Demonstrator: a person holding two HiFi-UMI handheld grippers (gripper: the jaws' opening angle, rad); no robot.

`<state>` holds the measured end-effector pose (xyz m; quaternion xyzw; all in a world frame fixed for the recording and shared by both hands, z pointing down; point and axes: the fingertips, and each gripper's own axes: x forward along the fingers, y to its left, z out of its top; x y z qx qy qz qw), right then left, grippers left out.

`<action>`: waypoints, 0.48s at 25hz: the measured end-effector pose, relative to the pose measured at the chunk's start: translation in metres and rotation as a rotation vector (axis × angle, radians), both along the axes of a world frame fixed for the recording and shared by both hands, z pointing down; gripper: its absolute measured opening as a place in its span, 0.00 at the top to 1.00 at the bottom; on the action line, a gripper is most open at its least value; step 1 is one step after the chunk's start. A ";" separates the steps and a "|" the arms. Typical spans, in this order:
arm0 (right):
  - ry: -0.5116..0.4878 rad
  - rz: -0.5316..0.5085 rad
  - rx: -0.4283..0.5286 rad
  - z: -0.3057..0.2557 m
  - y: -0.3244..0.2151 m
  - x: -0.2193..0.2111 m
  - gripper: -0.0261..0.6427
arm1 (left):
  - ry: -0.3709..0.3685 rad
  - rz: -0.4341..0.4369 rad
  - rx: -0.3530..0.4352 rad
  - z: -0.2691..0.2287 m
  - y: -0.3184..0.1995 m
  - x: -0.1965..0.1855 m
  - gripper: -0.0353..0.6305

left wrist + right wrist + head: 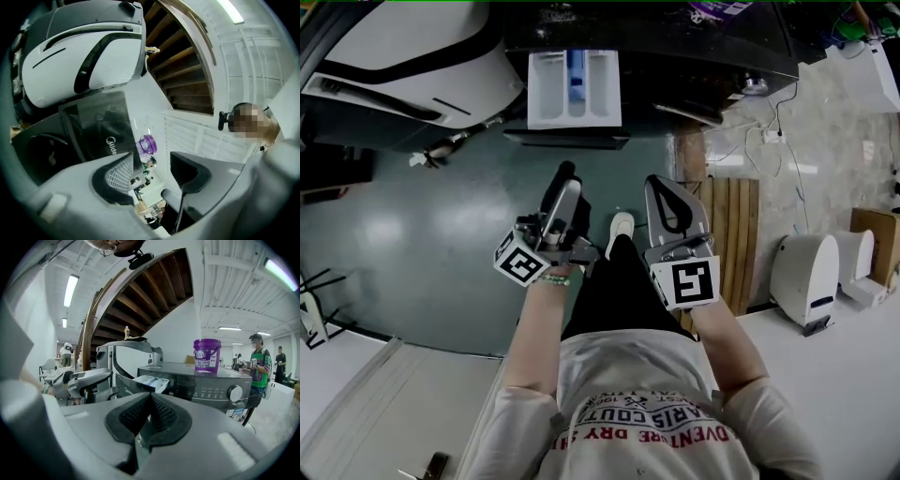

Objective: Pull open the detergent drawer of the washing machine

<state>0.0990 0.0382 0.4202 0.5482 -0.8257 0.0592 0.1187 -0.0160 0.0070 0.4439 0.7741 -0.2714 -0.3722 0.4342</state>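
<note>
Overhead and low views, shared detergent drawer (574, 89)

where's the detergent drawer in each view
Head view: drawer at top centre, pulled out of the washer.
Left gripper view: not visible.
Right gripper view: drawer just left of centre, sticking out of the washer's front.
Shared landmark: the purple bucket on the washer, also in the left gripper view.

washing machine (675, 42) cropped above, bucket (719, 9) too (mostly)
</note>
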 end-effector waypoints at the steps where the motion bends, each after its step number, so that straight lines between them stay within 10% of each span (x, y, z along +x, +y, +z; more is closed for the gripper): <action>1: 0.004 -0.001 0.004 -0.004 0.003 0.000 0.96 | -0.022 0.003 0.011 -0.007 0.003 -0.001 0.62; 5: -0.009 0.001 0.023 -0.027 0.012 -0.002 0.96 | -0.150 -0.001 0.033 -0.031 0.012 -0.007 0.96; 12: -0.018 -0.002 0.090 -0.081 0.025 -0.006 0.96 | -0.409 0.031 0.192 -0.099 0.026 -0.009 0.96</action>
